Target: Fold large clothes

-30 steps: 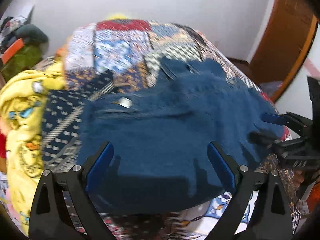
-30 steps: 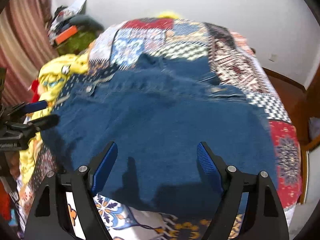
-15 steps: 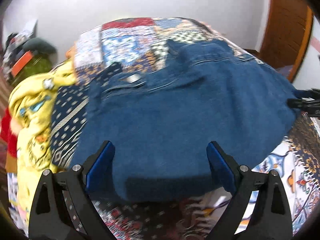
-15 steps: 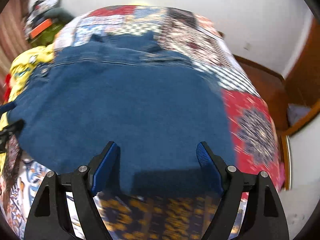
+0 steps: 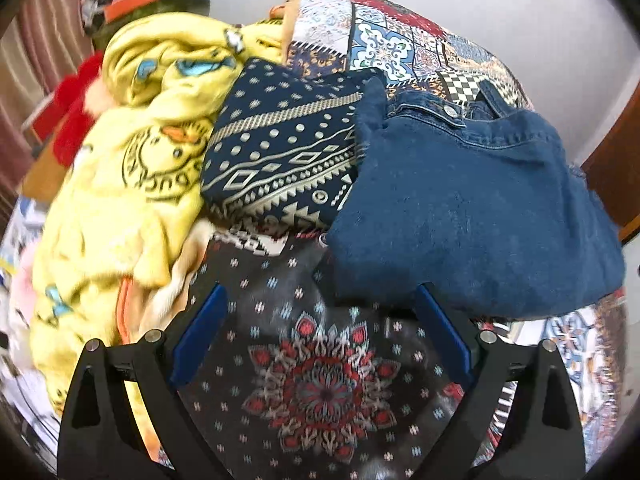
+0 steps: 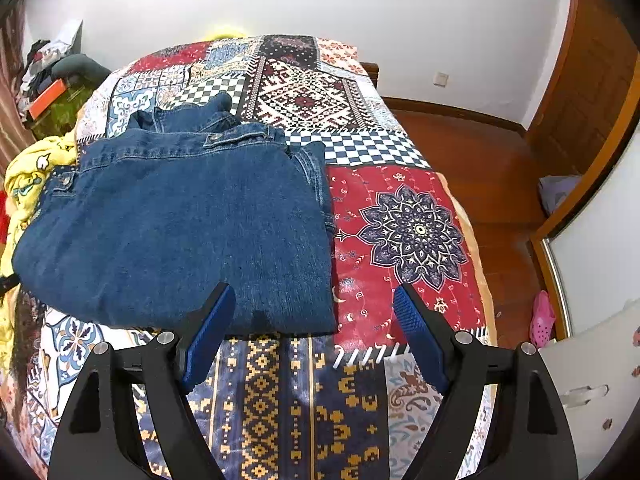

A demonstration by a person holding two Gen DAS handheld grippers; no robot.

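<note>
Denim garment (image 6: 176,224) is now left folded flat on the bed (image 6: 404,224), and neither gripper is over it any more. A second ago both sets of fingers were spread above the blue fabric near its front edge, each gripper visible at the edge of the other's view. Since then they have been swung apart. The right gripper (image 6: 312,328) is now framed over the garment's near right corner and the patterned bedspread beside it. The left gripper (image 5: 320,344) is framed over bare bedspread, with the garment up and to its right and the yellow blanket (image 5: 132,184) and navy patterned cloth (image 5: 280,152) to the left.

Fingers on both grippers are seen wide open, with nothing between them and no fabric pinched.

Garment outline: compact rectangle, waistband and button at the far edge, side edges fairly straight, only slight rumpling at the far-left corner. Position: left-centre of the bed, touching the navy cloth.

Judgement: release has been completed and this fold can be treated as done. Either a further half-fold is due, or the next item from the pile at left is to be fetched.
</note>
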